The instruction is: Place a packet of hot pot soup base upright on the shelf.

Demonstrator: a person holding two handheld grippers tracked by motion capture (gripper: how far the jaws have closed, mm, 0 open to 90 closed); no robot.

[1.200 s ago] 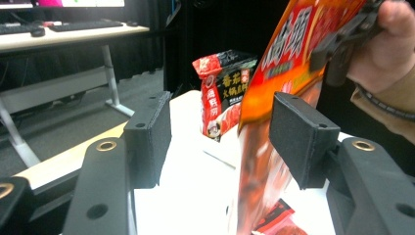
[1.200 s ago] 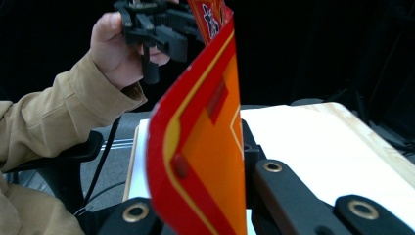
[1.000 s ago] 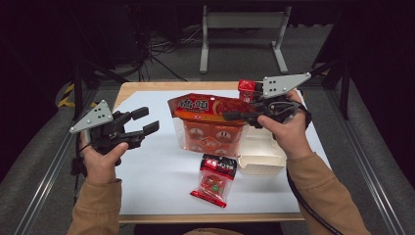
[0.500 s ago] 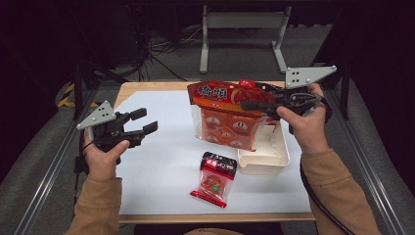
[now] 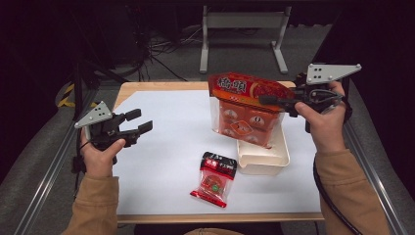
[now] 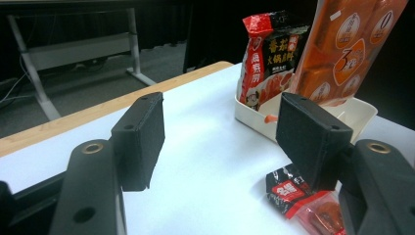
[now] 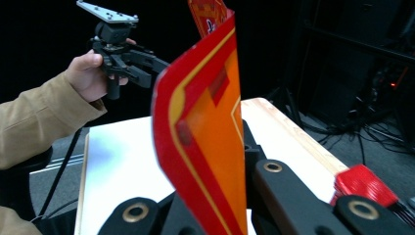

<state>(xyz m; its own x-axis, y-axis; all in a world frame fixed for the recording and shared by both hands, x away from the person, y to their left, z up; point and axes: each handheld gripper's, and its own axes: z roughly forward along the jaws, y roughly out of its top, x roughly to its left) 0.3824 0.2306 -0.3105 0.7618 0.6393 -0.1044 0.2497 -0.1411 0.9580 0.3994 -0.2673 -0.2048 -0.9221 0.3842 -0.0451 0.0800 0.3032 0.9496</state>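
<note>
1. The right gripper (image 5: 274,100) is clamped on the top seam of a large orange-and-red plastic snack bag (image 5: 244,113). Pinching the flat sealed edge lets the bag hang upright below the jaws.
2. The bag hangs over the back of a shallow cream plastic tray (image 5: 264,159) on the right of the white-covered counter (image 5: 166,147), its lower edge at or just above the tray. This looks like loading the tray.
3. In the left gripper view, a second red-and-black packet (image 6: 266,63) stands in the tray beside the bag.
4. The left gripper (image 5: 138,122) hovers over the counter's left side, well apart from the tray. Its jaws have just been opening and hold nothing.
5. A small red-and-black sealed pouch (image 5: 214,178) lies flat in front of the tray, probably the left gripper's next pick.
</note>
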